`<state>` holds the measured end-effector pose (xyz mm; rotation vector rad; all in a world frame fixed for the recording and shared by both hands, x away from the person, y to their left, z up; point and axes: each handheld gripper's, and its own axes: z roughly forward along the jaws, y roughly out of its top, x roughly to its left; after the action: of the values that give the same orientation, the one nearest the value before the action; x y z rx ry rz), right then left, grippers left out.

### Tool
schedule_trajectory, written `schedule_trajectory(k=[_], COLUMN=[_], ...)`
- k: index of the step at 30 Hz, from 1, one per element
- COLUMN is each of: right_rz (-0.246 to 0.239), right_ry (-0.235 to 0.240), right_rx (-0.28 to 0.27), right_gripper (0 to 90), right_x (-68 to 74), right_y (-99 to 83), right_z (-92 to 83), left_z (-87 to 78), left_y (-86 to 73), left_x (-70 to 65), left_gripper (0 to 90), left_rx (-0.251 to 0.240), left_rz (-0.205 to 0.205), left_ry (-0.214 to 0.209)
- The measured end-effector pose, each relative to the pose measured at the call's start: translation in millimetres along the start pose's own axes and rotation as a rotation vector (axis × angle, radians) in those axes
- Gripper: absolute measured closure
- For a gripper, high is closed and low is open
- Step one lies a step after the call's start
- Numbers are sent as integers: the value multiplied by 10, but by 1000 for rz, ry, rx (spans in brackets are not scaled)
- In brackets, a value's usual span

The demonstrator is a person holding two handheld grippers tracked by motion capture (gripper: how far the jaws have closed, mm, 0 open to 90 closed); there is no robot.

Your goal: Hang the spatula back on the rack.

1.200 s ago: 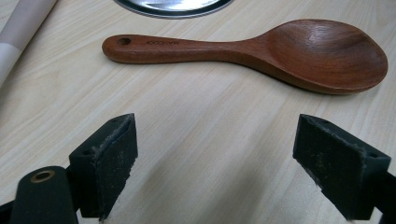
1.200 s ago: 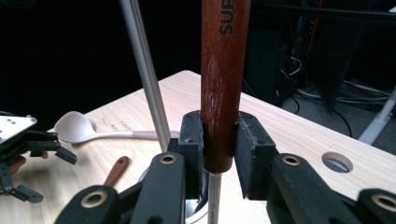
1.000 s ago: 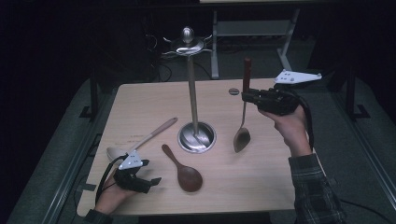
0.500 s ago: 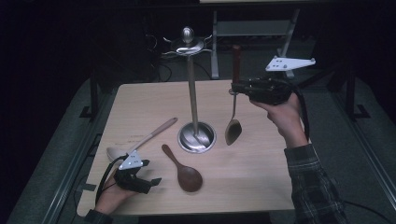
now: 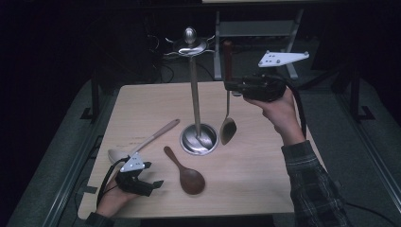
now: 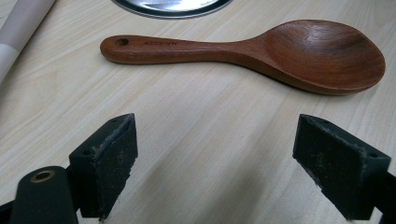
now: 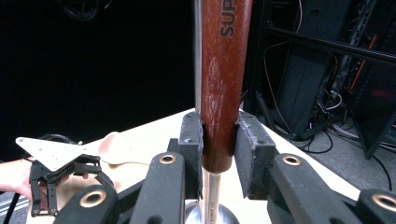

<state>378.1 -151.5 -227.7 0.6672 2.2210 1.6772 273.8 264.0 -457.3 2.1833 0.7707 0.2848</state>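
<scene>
The right gripper [image 7: 218,140] has its jaws pinching the dark wooden handle of a ladle [image 7: 223,79], close to where the handle ends and the metal shaft begins. In the high view the right gripper [image 5: 235,86] is held level above the far right part of the tabletop [image 5: 265,179], and the ladle [image 5: 228,124] hangs upright from it, handle up, its bowl low and just beside the round base of the steel utensil stand [image 5: 195,90]. The stand's pole rises from the middle of the tabletop to a hooked ring and a knob at its top.

The left gripper [image 6: 219,158] has its jaws spread wide with nothing between them, low over the near left of the tabletop. Just ahead of them lies a dark wooden rice spoon [image 6: 261,53], flat on the wood. In the high view the left gripper [image 5: 150,185] sits beside that spoon [image 5: 185,171], and a pale spatula [image 5: 144,142] lies slantwise just beyond it.
</scene>
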Motion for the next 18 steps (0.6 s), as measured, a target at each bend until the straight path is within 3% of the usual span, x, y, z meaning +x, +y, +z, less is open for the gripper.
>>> schedule_trajectory(k=[18], right_rz=[-11], right_ry=[7], right_rx=[17], right_gripper=[730], right_x=[23], right_y=[28], right_z=[182], left_z=[-5], left_y=[0], left_x=[-3], left_gripper=[135], left_rx=[-2], left_rz=[0], left_ry=[-1])
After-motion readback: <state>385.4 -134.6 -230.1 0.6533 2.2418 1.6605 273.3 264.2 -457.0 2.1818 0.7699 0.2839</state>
